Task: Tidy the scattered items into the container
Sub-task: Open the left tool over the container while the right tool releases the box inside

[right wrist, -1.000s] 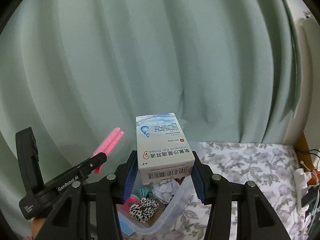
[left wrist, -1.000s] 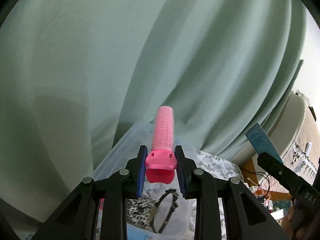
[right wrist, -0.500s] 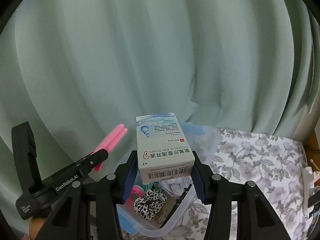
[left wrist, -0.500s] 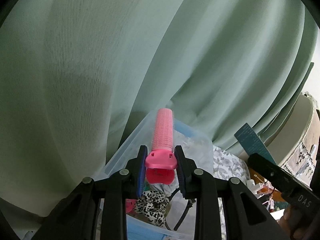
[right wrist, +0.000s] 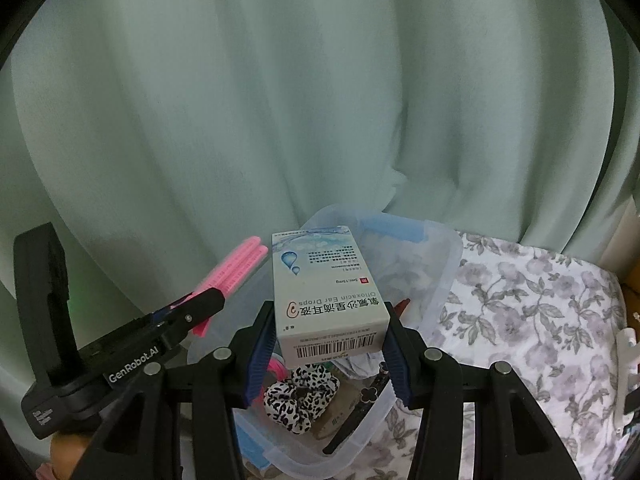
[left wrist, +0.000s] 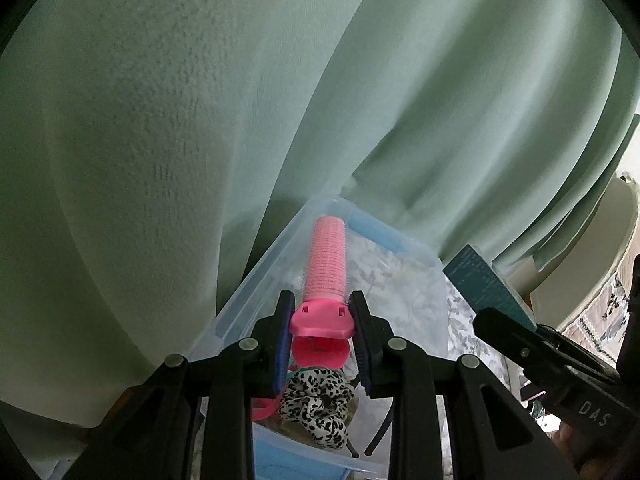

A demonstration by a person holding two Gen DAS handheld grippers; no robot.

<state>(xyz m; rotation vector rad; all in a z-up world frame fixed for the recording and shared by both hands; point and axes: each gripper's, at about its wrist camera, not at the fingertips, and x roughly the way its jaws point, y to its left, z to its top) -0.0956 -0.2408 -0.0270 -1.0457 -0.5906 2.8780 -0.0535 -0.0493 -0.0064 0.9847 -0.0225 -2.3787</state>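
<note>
Both tools have come down and forward over the last second: the clear plastic container [left wrist: 416, 308] fills far more of each view than before, and its far rim, formerly hidden, now shows against the green curtain [left wrist: 160, 120].

Left tool [left wrist: 322, 330]: narrow, clamped on the pink hair roller clip [left wrist: 325, 264] at its hinge end. Roller barrel points to 12 o'clock, out over the container's interior.

Right tool [right wrist: 326, 340]: jaws about half spread, pads pressing both sides of the ear drops box [right wrist: 328, 288], barcode end toward the camera. Box hangs above the container's near half. In the left wrist view the same box shows edge-on at 3 o'clock, well clear of the roller.

Already inside the container: leopard-print scrunchie [right wrist: 298, 394] at 6 o'clock below the box, a black headband [right wrist: 360, 412] just right of it, a pink item partly hidden at 7 o'clock, some pale paper or packets. Blue clip handle [right wrist: 392, 226] on the far rim.

Container sits on the floral bedsheet [right wrist: 520, 320]. Sheet to the right, 3 to 4 o'clock, shows no loose items; ground at left and behind is out of view.

Judgement: task late. Several items stowed, two in hand and positioned for release. Left to do: lower, open both tools, check unseen areas for stragglers.
</note>
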